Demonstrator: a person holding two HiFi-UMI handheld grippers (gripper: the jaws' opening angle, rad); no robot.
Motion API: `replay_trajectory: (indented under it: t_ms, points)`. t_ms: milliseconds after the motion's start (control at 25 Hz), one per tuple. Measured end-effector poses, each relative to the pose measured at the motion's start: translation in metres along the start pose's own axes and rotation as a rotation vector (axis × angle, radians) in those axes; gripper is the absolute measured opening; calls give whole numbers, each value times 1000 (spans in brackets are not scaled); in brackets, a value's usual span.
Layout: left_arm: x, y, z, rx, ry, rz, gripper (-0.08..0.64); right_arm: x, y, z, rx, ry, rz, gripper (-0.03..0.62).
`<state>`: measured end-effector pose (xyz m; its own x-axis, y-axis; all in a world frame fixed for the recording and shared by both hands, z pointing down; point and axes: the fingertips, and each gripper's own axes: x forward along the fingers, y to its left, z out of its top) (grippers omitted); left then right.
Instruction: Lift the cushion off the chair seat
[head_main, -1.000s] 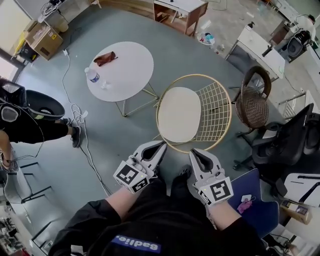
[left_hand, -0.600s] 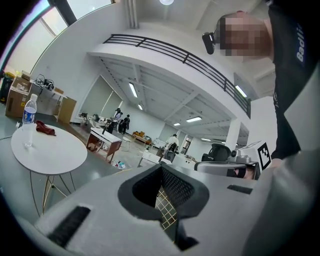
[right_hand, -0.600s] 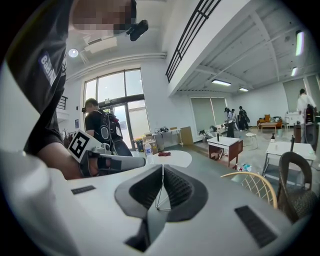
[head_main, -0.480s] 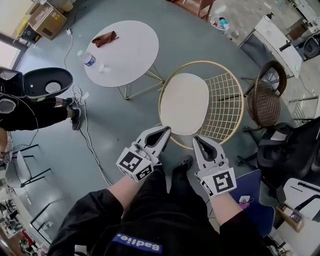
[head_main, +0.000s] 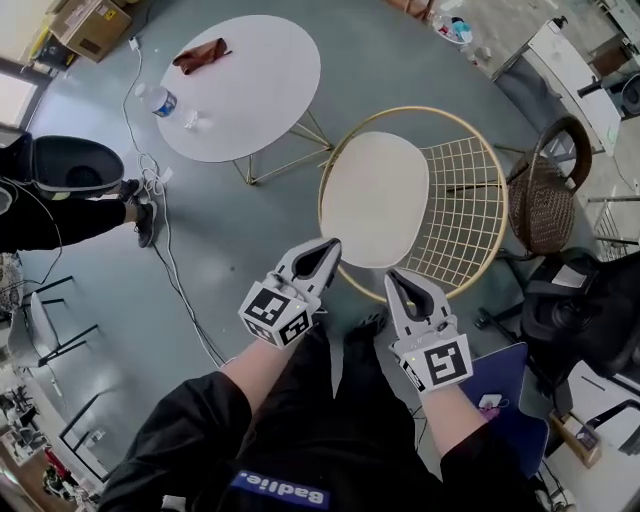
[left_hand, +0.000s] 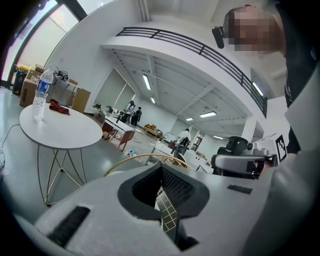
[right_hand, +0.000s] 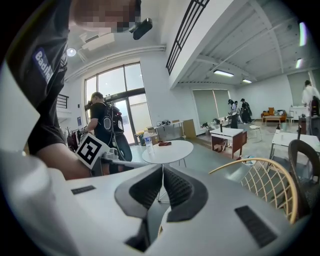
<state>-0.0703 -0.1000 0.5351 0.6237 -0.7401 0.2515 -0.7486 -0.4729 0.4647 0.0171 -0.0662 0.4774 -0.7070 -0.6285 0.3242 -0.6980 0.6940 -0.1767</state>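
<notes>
Cushion (head_main: 375, 198): cream, oval, lying flat on the chair seat, left of the wire back as the head view shows it. Nothing grips it.
Chair (head_main: 470, 215): gold wire with a round rim and a grid back, standing on the grey floor (head_main: 250, 250).
Left hand-held gripper (head_main: 330, 246): jaws pressed together at the tips, nothing between them. In the head view its nose overlaps the cushion's near-left edge. Whether it touches, cannot tell.
Right hand-held gripper (head_main: 392, 278): jaws likewise closed tip to tip and empty. Its nose lies over the chair's near rim, beside the left one with a small gap between them.
Round white tabletop (head_main: 260, 110): on thin gold legs, beyond and left of the chair, well apart from both grippers.
Water bottle (head_main: 155, 100): clear with a blue label, upright near the tabletop's far-left edge.
Dark red cloth (head_main: 200, 55): crumpled on the tabletop, near the bottle.
Wicker chair (head_main: 545, 200): dark brown, just right of the gold chair.
Cardboard box (head_main: 85, 18): on the floor at the far left corner.
White cable (head_main: 165, 260): trails across the floor left of the grippers.
Seated person (head_main: 60, 220): at the left edge in black clothing, one shoe on the floor near the cable.
</notes>
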Motion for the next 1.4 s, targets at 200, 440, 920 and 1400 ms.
replay_trajectory:
  t_ms: [200, 440, 920, 1400]
  points:
    - [14, 35, -28, -13, 33, 34, 17, 19, -7, -21, 3, 18, 7, 31]
    - [34, 80, -74, -37, 89, 67, 18, 44, -14, -41, 16, 15, 15, 31]
    - [69, 154, -152, -80, 218, 95, 74, 65, -11, -87, 55, 41, 37, 31]
    - [94, 210, -222, -218, 333, 169, 207, 56, -4, -115, 92, 60, 63, 31]
